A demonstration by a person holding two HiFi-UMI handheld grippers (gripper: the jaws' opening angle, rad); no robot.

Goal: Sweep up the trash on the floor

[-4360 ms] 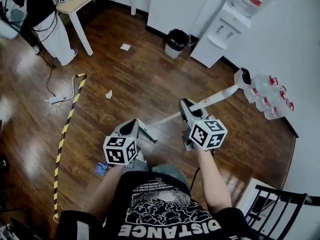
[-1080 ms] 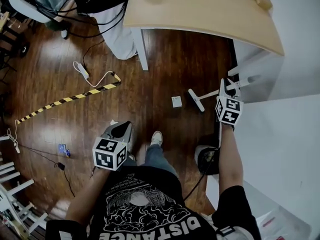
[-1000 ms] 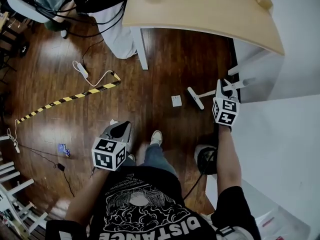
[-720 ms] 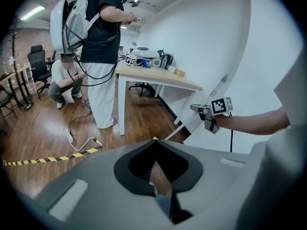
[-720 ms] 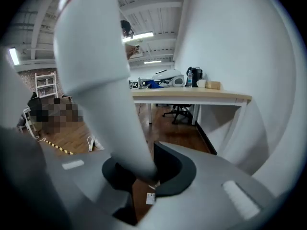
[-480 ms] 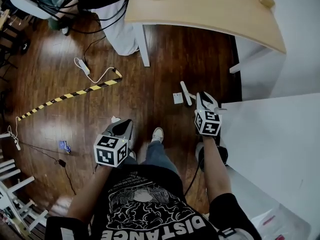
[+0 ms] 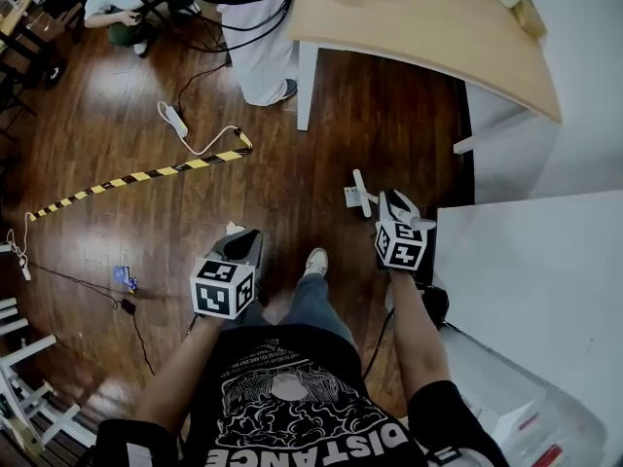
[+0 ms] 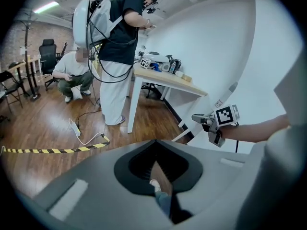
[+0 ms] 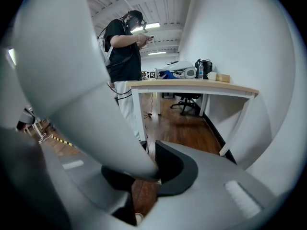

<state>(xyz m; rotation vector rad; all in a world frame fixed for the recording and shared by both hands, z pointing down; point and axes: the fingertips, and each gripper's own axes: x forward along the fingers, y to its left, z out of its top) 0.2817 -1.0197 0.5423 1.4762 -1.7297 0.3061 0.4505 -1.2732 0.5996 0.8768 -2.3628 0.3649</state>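
Note:
My right gripper [image 7: 396, 205] is shut on the white broom handle [image 9: 72, 75], which crosses the right gripper view from the upper left into the jaws. The broom's head [image 7: 362, 193] rests on the wood floor just ahead of that gripper, touching or right beside a white paper scrap [image 7: 349, 198]. My left gripper [image 7: 249, 238] hangs shut and holds nothing, over the floor by my shoe [image 7: 316, 261]. A smaller white scrap [image 7: 234, 229] lies just beyond its tips. The left gripper view shows the right gripper [image 8: 200, 119] with the handle.
A wooden desk [image 7: 428, 27] stands ahead, with a person [image 7: 258, 27] next to it. Yellow-black tape [image 7: 136, 176] and a power strip with cable [image 7: 175, 120] lie on the floor at left. A white cabinet [image 7: 526, 280] and a black bin [image 7: 433, 305] are at right.
The right gripper has drawn the broom back towards me. The broom head has turned and moved up beside the paper scrap. The left gripper has barely moved.

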